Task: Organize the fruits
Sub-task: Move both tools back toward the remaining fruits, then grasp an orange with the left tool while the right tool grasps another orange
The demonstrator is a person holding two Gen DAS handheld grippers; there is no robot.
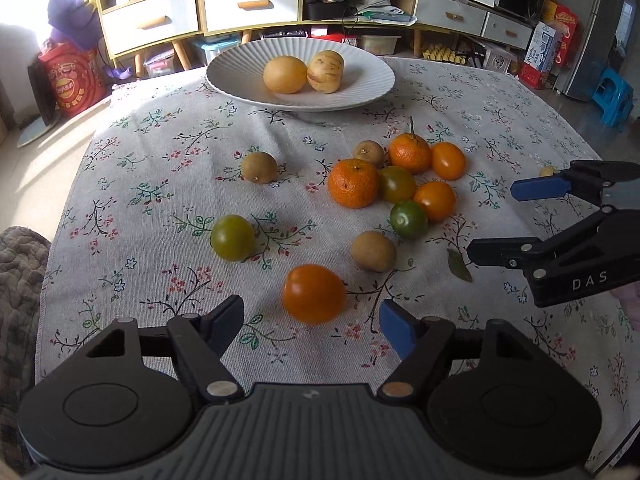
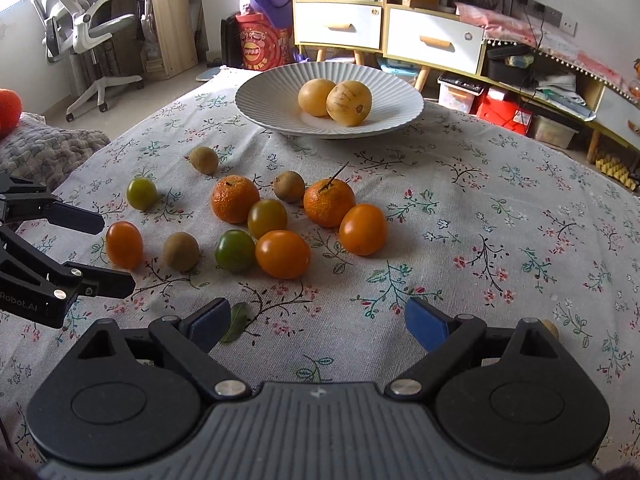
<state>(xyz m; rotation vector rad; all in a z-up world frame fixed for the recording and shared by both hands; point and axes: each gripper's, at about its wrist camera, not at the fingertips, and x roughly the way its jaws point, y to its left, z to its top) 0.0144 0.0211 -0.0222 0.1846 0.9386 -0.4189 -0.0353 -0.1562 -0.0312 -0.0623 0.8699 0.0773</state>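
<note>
Left hand-held gripper [image 1: 312,322] open around orange tomato [image 1: 314,293]; bare gap only in left-wrist view.

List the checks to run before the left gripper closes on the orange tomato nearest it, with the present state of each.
1. Left gripper jaws apart: ok.
2. Orange tomato lined up between the fingers: ok, just ahead of the tips, not yet gripped.
3. Neighbours clear: ok, the brown fruit sits apart.
4. Right gripper out of the way: ok, open, empty, off to the side.
5. White plate has room: ok, only two yellow fruits inside.
6. Tomato firmness: cannot tell.
</note>
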